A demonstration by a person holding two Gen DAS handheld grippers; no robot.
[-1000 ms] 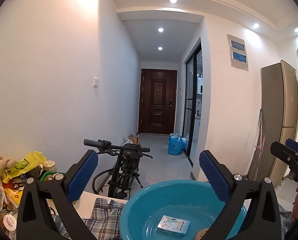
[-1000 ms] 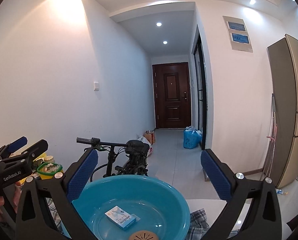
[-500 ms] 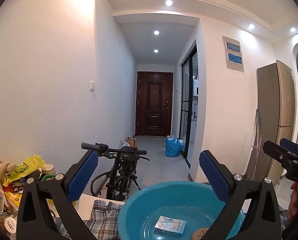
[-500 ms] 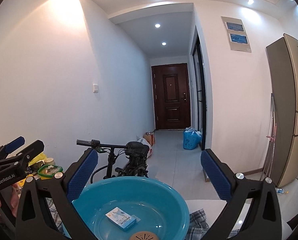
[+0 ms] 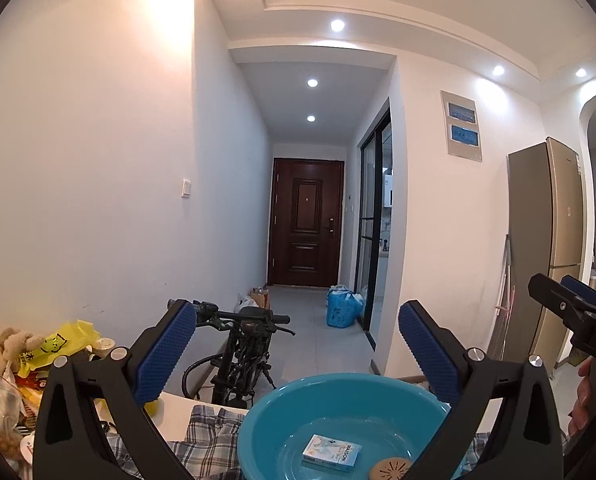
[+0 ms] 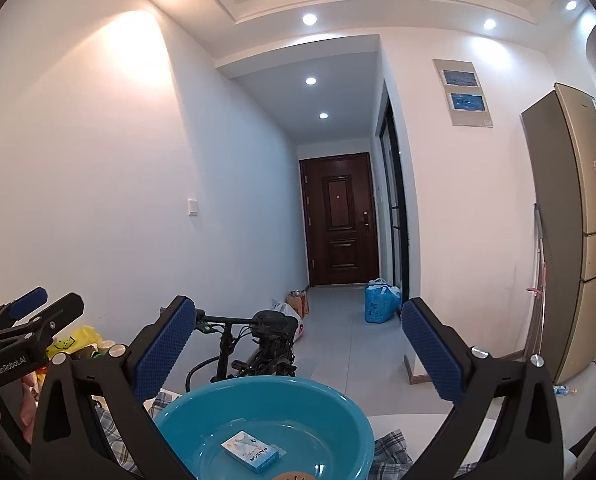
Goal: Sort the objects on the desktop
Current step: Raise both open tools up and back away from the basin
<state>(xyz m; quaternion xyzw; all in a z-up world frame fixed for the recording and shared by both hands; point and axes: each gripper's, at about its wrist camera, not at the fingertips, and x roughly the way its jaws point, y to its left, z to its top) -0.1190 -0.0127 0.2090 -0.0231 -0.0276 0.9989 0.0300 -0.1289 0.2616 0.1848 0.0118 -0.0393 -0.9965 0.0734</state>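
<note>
Both my tongs, left tongs (image 5: 296, 350) and right tongs (image 6: 298, 350), gape wide and empty above the basin (image 6: 337, 404); aimed this high, I might knock its rim.

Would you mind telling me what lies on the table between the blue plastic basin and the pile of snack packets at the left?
A plaid checked cloth covers that stretch, in the left wrist view.

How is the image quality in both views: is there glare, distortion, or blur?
Left wrist view: fisheye bends the walls, corners are black, a ceiling spot throws a bright patch on the white wall; the basin and box are sharp. Right wrist view: same curvature, wall glare upper left, box lettering readable.
</note>
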